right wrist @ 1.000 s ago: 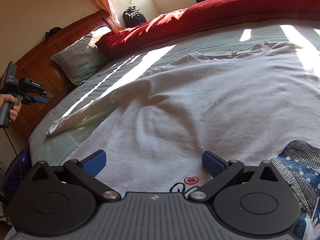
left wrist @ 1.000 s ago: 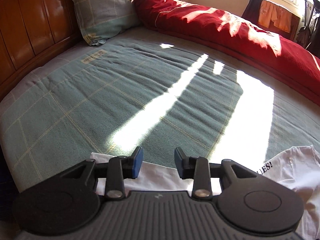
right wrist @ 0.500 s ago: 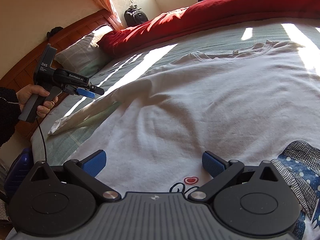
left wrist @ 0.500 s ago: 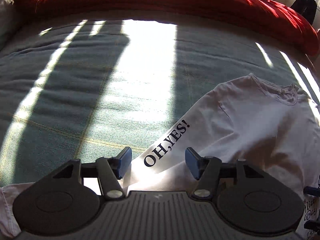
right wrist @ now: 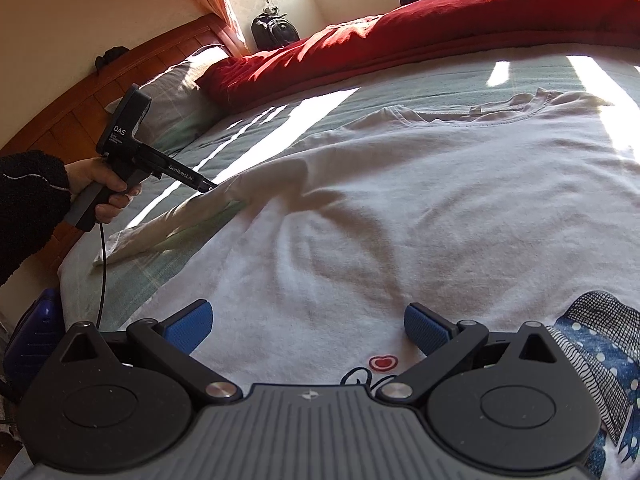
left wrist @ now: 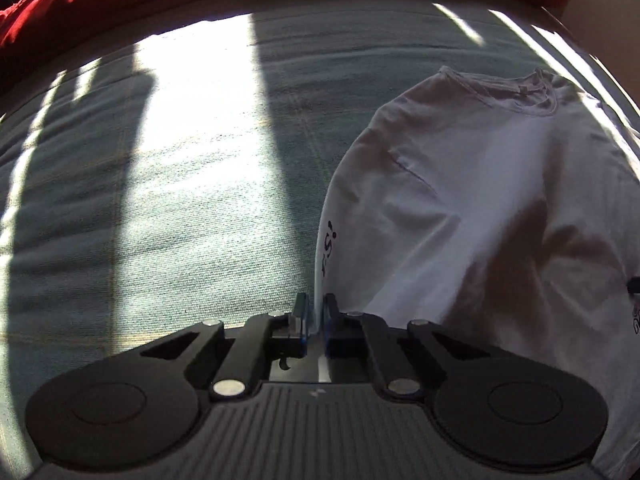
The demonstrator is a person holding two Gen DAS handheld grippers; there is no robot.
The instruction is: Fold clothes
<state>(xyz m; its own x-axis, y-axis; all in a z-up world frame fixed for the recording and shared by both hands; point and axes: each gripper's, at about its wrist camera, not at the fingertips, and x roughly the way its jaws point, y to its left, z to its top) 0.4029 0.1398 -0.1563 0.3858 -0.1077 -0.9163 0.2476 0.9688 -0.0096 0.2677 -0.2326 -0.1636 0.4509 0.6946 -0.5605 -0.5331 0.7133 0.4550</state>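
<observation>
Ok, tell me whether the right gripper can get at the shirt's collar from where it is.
Probably yes: the right gripper is open and empty over the shirt, and bare cloth runs to the collar, though it must reach across.

T-shirt [right wrist: 400, 208] soft matt cotton, prob.; headboard [right wrist: 72, 120] glossy wood

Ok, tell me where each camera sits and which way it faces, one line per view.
Left wrist: on the left gripper, facing steeply down at the bed; its fingers are pinched on the white T-shirt's sleeve.
Right wrist: on the right gripper, looking across the T-shirt toward the red duvet; fingers open, and the person's left hand shows.
Shared: the T-shirt, bed and duvet.
</observation>
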